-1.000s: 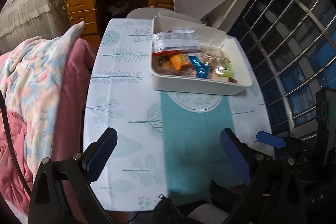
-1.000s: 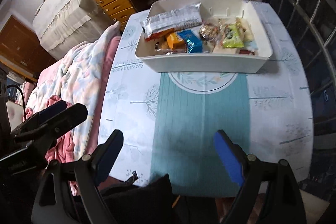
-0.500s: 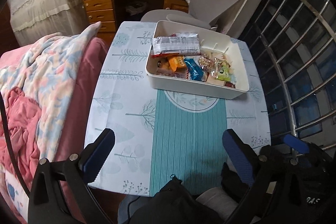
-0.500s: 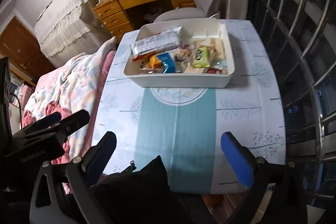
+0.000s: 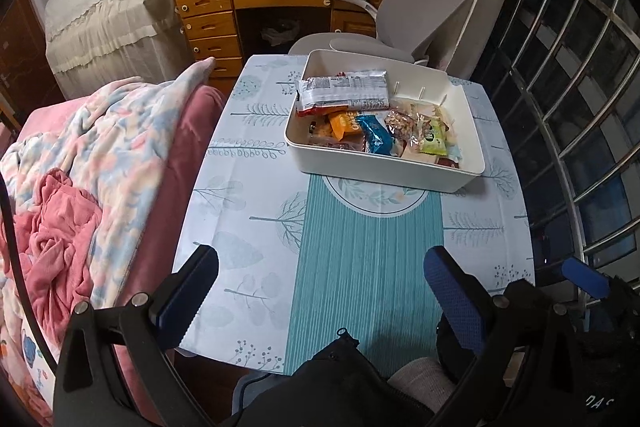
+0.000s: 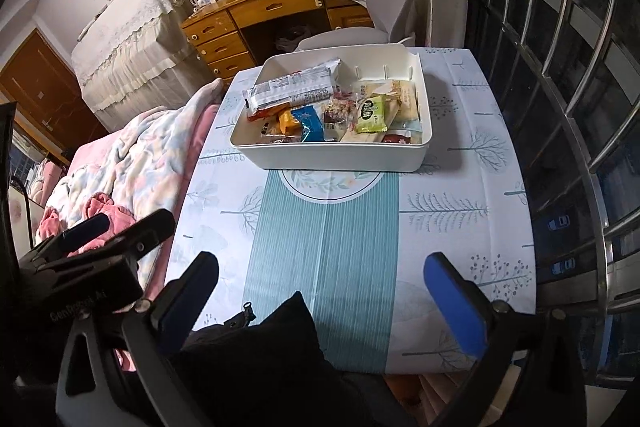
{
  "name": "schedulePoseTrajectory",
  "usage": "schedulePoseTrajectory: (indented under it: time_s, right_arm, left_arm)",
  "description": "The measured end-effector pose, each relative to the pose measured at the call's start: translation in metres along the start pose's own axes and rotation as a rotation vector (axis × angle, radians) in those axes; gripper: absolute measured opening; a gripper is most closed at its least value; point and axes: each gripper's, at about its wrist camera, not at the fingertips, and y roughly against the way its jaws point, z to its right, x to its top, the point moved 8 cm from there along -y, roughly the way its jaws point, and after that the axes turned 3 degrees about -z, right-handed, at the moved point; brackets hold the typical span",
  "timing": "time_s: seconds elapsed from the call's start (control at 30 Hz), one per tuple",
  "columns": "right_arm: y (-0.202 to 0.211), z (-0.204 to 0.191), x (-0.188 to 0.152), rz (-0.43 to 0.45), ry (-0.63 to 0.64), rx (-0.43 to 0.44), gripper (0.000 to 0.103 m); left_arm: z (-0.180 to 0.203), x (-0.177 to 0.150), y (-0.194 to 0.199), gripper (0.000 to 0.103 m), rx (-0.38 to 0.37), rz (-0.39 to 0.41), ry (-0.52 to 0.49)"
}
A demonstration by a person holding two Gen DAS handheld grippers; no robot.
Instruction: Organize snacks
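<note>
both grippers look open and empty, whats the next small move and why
Probably none beyond setting both down: every snack visible already lies in the white bin, the tablecloth shows no stray packets, and the left gripper and right gripper hang open near the table's front edge.

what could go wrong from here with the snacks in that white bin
1. The long silver packet lies tilted on top of the other snacks with one end over the white bin's left rim; a nudge could tip it out.
2. The snacks overlap closely, so a gripper reaching for the green packet may catch a neighbour too.
3. Both the left gripper and right gripper are open and far back.
</note>
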Motion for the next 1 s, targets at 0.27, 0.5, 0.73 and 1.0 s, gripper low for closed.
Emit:
schedulePoseTrajectory:
  time_s: [0.27,0.5,0.73,1.0]
  right_arm:
    - [0.004,0.003,0.000,0.011,0.002,0.003,0.103]
    - [0.007,0.012,0.005,0.015,-0.012,0.009,0.103]
    - [0.007,0.012,0.004,0.010,-0.014,0.011,0.103]
    - [0.005,0.012,0.003,0.004,-0.013,0.011,0.103]
  left_arm:
    - [0.003,0.000,0.006,0.102,0.013,0.026,0.015]
    - [0.005,0.007,0.013,0.102,0.019,0.045,0.017]
    - [0.007,0.010,0.015,0.102,0.022,0.053,0.010]
    - [0.007,0.010,0.015,0.102,0.022,0.053,0.011]
